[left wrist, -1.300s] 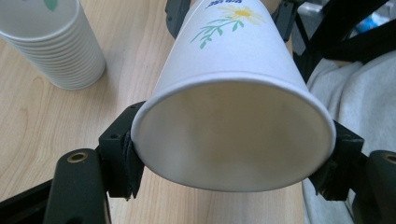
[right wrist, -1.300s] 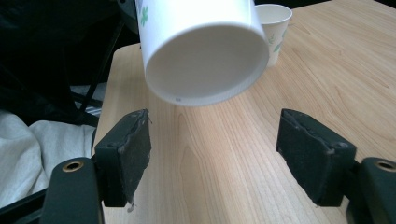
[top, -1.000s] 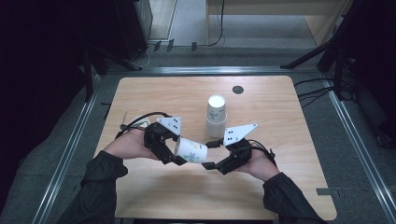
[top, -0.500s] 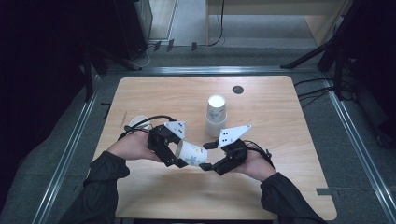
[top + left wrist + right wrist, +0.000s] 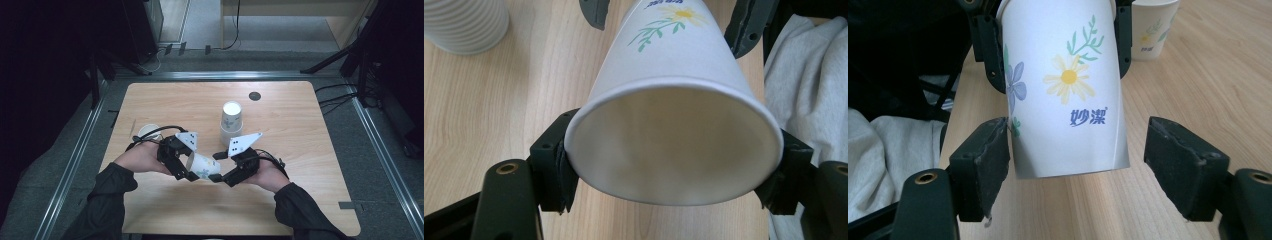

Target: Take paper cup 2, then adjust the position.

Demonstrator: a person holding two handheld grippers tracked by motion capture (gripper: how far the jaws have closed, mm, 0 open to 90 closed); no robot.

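Note:
A white paper cup (image 5: 204,166) with a flower print lies on its side just above the table, between my two grippers. My left gripper (image 5: 187,165) is shut on its rim; in the left gripper view the pads (image 5: 555,172) press both sides of the cup's open mouth (image 5: 674,150). My right gripper (image 5: 218,168) is open around the cup's base. In the right gripper view the cup (image 5: 1063,85) stands between the jaws: the left pad (image 5: 990,155) is at the wall and the right pad (image 5: 1178,160) stands clear of it.
A stack of upturned cups (image 5: 231,122) stands at the middle of the wooden table (image 5: 300,140). One upright cup (image 5: 149,131) sits behind the left hand. A black disc (image 5: 254,95) lies near the far edge. Metal rails and cables surround the table.
Both grippers and the cup have drifted slightly toward the near edge. The upright cup behind the left hand has come into sight.

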